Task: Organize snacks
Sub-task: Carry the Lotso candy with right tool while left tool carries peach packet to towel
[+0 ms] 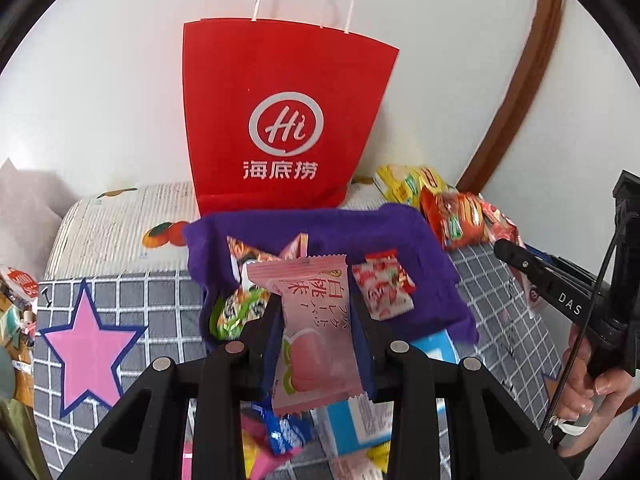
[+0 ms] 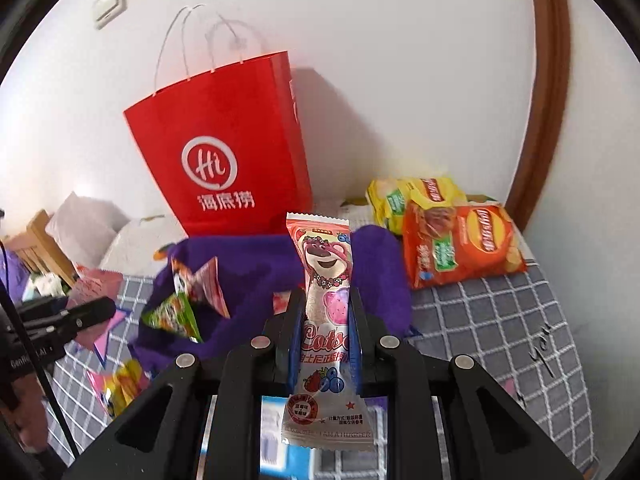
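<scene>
My left gripper (image 1: 316, 312) is shut on a pink peach snack packet (image 1: 316, 332), held upright over the near edge of a purple felt basket (image 1: 400, 232). The basket holds several small snack packets, among them a red-and-white one (image 1: 382, 284) and a green one (image 1: 236, 312). My right gripper (image 2: 324, 308) is shut on a pink Lotso bear snack packet (image 2: 326, 280), held upright in front of the same purple basket (image 2: 256, 268). The other gripper shows at the right of the left wrist view (image 1: 560, 292) and at the left of the right wrist view (image 2: 68, 320).
A red paper bag (image 1: 280, 120) stands against the wall behind the basket. Yellow and orange chip bags (image 2: 460, 248) lie at the back right. A blue-and-white box (image 1: 360, 420) and loose candies (image 1: 280, 432) lie near me on the grey checked cover (image 2: 500, 320).
</scene>
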